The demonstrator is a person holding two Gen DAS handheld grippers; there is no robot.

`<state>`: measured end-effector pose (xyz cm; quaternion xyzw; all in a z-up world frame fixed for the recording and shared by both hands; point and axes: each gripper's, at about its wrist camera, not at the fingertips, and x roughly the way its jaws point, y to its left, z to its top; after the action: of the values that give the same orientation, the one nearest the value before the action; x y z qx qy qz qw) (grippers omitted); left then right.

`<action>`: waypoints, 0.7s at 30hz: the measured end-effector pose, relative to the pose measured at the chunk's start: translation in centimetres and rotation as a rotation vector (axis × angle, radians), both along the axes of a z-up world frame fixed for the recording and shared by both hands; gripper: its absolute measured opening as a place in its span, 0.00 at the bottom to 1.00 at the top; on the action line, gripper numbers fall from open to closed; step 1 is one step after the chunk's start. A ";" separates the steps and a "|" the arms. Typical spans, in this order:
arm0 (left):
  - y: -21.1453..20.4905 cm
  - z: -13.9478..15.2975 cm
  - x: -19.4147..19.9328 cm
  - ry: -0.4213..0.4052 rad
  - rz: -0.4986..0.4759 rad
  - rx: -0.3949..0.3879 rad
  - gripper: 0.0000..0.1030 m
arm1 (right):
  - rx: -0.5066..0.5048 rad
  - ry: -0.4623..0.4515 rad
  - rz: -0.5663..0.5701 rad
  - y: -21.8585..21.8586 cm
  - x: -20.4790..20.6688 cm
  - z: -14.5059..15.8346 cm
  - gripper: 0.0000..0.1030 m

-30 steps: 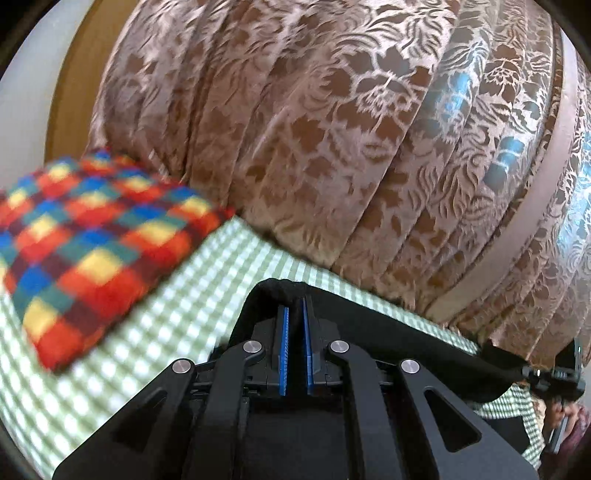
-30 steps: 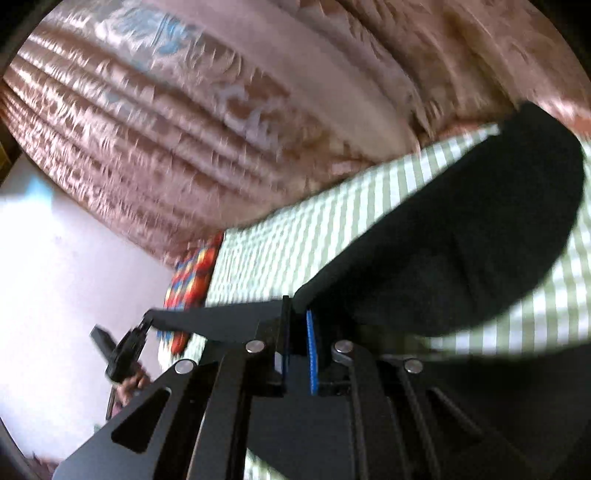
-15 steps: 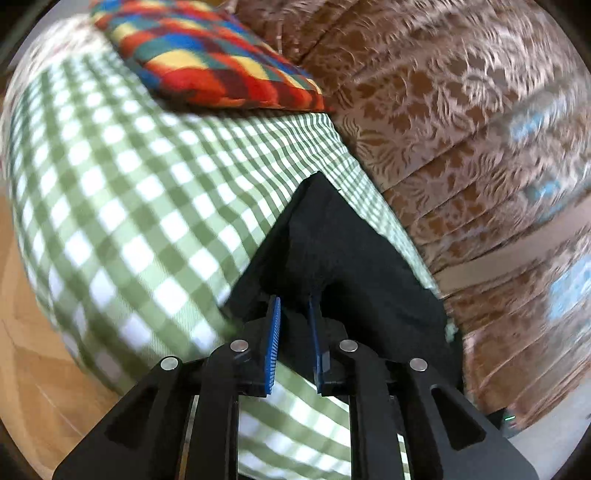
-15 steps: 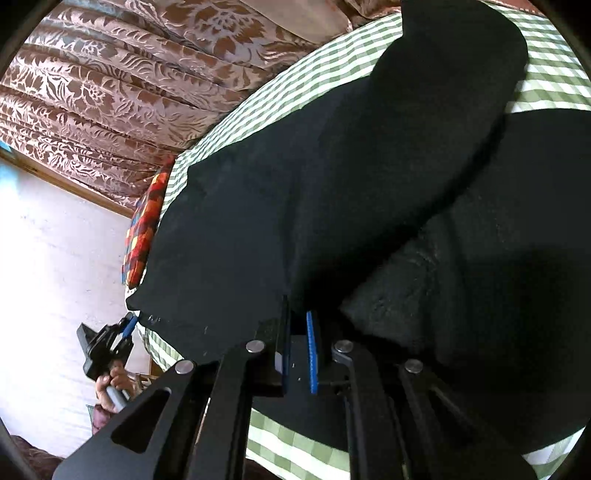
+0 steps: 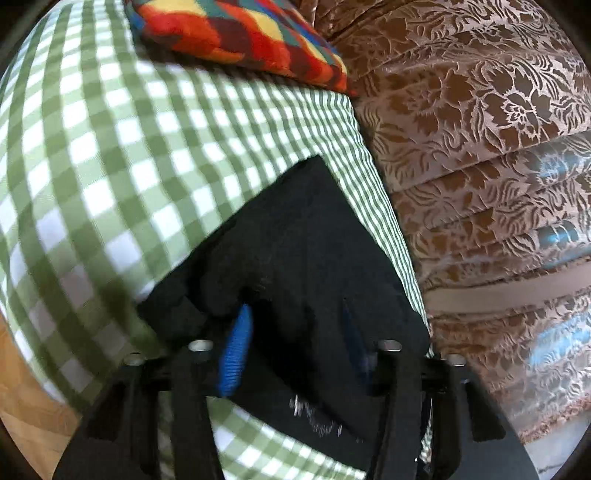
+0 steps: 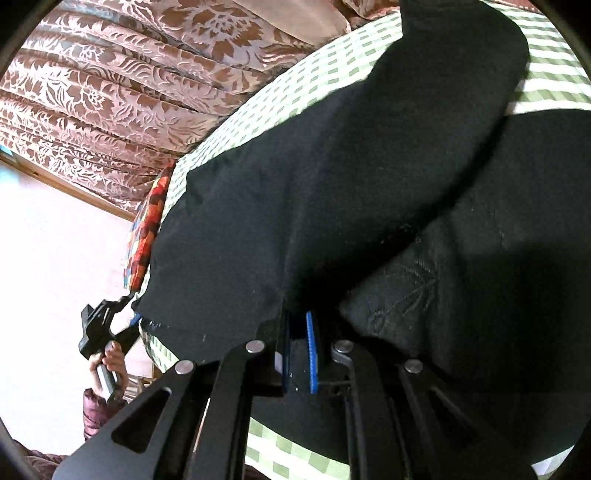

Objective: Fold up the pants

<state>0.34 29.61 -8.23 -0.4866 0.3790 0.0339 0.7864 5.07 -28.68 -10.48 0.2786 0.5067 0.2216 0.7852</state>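
Pants (image 5: 314,240), black and soft, are right at the jaws of both tools. The left gripper (image 5: 295,332) has its jaws spread wide. The corner of the black cloth lies between them on the bed, and the pads do not seem to press it, though this part is a bit blurry. I think that corner has been put down where it should go, so it is lined up with the layer under it. The right gripper (image 6: 297,332) has its jaws pressed close, pinching an edge of the cloth. I think it holds on so that this end does not slide out of place. Going out from the jaws, the pants lie along the bed in the right wrist view, with one layer lapped over another, so a fold looks made already. To the right of the jaws a part of the cloth bulges up and may need to be made flat. A hand (image 6: 110,363) holds the left tool at the far corner. Under it all is the green checked sheet (image 5: 92,147) of the bed. A bright checked cushion (image 5: 240,33) sits at the bed's end, well apart from the pants. A brown flowered curtain (image 5: 480,129) hangs just past the bed.
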 end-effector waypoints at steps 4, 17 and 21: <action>-0.5 3.4 1.7 -0.125 -0.047 0.091 0.05 | 0.011 -0.056 0.008 -0.1 -0.3 2.2 0.06; 0.1 -0.6 -3.1 -0.096 -0.108 0.112 0.05 | -0.069 -0.029 0.043 0.1 -4.7 0.9 0.05; 0.1 -0.2 -3.6 -0.113 -0.110 0.109 0.05 | -0.084 -0.069 0.046 0.4 -5.0 2.3 0.05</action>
<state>-3.21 29.72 -8.41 -0.4227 0.3576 -0.0163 0.8326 0.03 -28.26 -8.22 0.2258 0.4945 0.2275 0.8079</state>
